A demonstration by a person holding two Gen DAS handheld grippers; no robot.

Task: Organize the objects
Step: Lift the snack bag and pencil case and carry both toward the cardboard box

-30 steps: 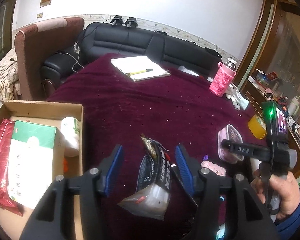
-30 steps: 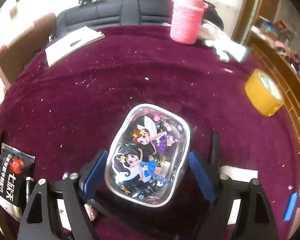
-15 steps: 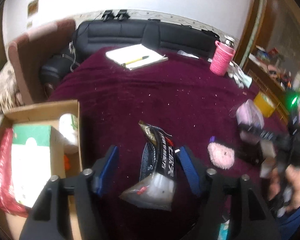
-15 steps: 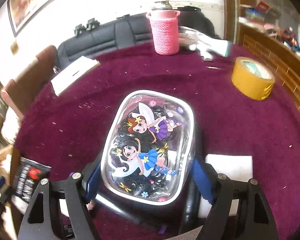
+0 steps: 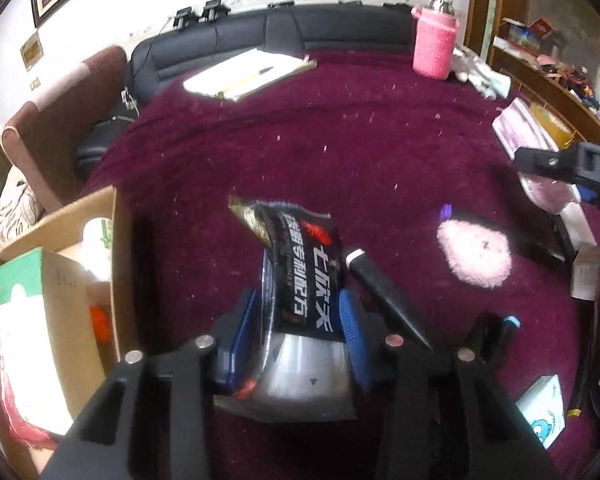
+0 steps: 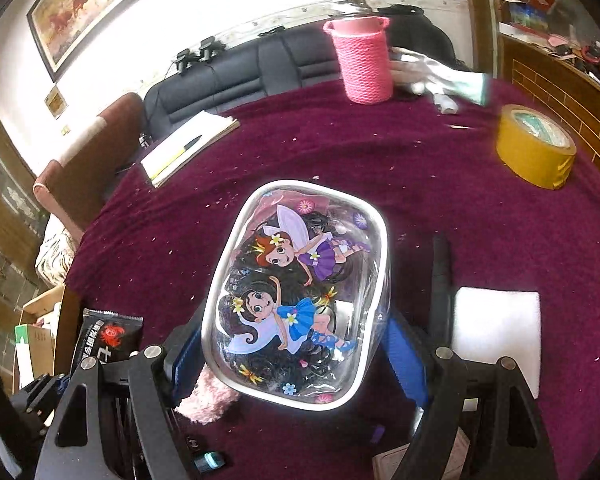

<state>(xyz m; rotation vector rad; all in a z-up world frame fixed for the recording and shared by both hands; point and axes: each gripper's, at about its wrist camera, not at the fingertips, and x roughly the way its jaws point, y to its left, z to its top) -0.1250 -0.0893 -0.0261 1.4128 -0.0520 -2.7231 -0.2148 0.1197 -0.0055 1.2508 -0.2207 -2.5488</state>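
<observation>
Each tool has black angular plastic arms, silver round screw heads at the joints and ribbed blue pads: left tool (image 5: 298,330), right tool (image 6: 296,354).

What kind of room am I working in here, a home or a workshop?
Most likely a home living room: a black sofa behind the table's maroon cloth, a framed horse painting on the wall, wooden shelving alongside.
</observation>
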